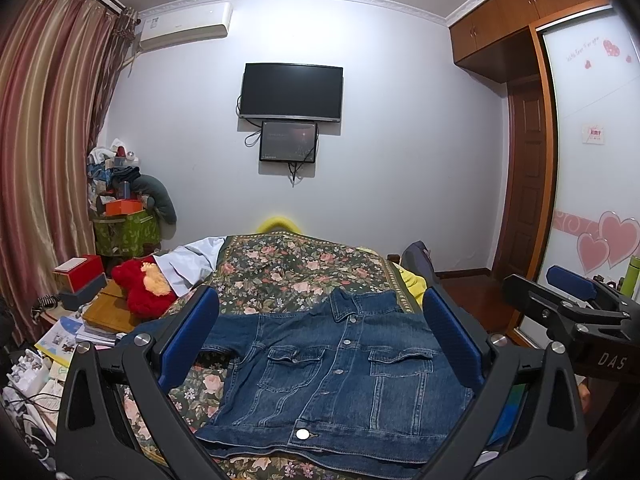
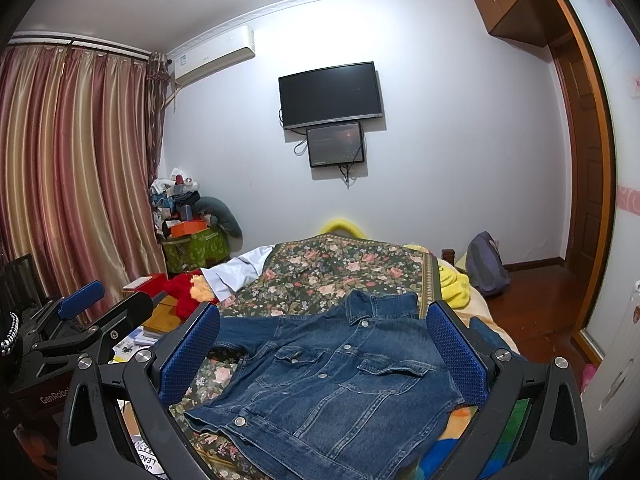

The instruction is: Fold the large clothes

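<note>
A blue denim jacket (image 1: pixel 340 372) lies face up and buttoned on the floral bedspread (image 1: pixel 288 268), collar toward the far wall, one sleeve stretched left. It also shows in the right wrist view (image 2: pixel 336 384). My left gripper (image 1: pixel 320 344) is open and empty, held above the near half of the jacket. My right gripper (image 2: pixel 324 352) is open and empty, also above the jacket. The right gripper shows at the right edge of the left wrist view (image 1: pixel 576 300). The left gripper shows at the left of the right wrist view (image 2: pixel 92 312).
A red plush toy (image 1: pixel 144 288) and white cloth (image 1: pixel 188 264) lie at the bed's left side. A cluttered bedside table (image 1: pixel 80 320) stands left. A yellow item (image 2: pixel 454 284) and a backpack (image 2: pixel 486 264) sit right. A TV (image 1: pixel 292 92) hangs on the far wall.
</note>
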`<state>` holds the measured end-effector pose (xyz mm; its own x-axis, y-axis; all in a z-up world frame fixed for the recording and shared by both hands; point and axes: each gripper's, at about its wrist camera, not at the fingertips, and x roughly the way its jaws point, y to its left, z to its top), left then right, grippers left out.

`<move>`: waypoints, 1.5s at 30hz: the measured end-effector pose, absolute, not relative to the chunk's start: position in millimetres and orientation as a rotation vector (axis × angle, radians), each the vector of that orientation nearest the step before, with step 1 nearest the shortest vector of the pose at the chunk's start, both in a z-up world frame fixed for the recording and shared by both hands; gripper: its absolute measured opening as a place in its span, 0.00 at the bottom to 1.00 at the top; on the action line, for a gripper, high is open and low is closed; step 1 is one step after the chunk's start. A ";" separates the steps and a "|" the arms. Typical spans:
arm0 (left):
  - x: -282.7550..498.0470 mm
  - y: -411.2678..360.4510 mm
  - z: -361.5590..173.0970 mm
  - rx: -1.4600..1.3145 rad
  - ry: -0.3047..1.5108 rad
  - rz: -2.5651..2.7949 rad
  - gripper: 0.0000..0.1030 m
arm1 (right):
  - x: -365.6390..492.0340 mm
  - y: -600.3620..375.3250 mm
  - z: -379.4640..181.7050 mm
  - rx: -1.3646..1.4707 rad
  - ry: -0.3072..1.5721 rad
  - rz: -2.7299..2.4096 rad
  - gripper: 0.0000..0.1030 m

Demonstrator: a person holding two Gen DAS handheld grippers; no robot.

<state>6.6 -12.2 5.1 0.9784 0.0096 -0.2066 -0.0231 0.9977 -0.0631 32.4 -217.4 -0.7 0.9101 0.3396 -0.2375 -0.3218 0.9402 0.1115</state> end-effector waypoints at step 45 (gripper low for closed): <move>115.8 86.5 -55.2 -0.124 0.408 0.239 1.00 | 151.2 -183.9 -44.9 0.046 0.474 0.335 1.00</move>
